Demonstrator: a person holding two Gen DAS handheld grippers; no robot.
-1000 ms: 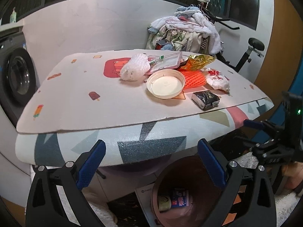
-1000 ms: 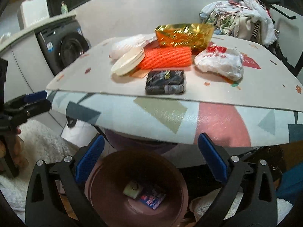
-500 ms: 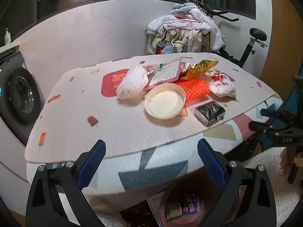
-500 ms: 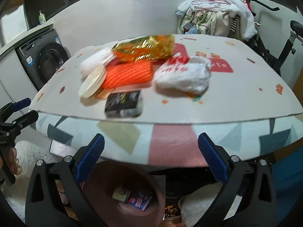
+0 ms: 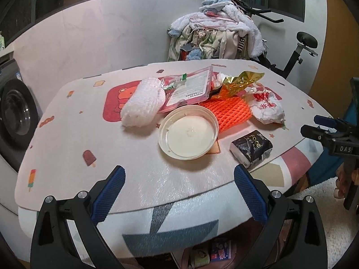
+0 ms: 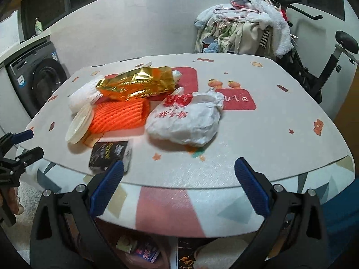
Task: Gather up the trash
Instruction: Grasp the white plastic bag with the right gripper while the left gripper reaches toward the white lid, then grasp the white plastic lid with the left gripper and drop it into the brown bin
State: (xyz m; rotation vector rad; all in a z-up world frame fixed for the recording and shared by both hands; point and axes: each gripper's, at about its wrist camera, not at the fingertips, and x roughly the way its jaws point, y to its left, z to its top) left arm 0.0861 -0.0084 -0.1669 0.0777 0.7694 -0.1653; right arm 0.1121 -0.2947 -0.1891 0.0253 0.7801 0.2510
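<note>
Both claws are empty and spread wide, so the step in hand looks like the reach for the next piece of trash. The left claw point(image 5: 178, 192) hangs over the near edge of the table point(image 5: 139, 157), low in its frame. The lid point(image 5: 188, 132) lies just above it at centre, with the black packet point(image 5: 251, 146) to the right. The right claw point(image 6: 178, 187) also sits low in its frame; the packet point(image 6: 110, 154) is beside its left finger and the white bag point(image 6: 186, 121) lies above centre. The bin point(image 5: 224, 254) shows at the bottom edge, under the table. Next, one claw must advance and close on a piece.
</note>
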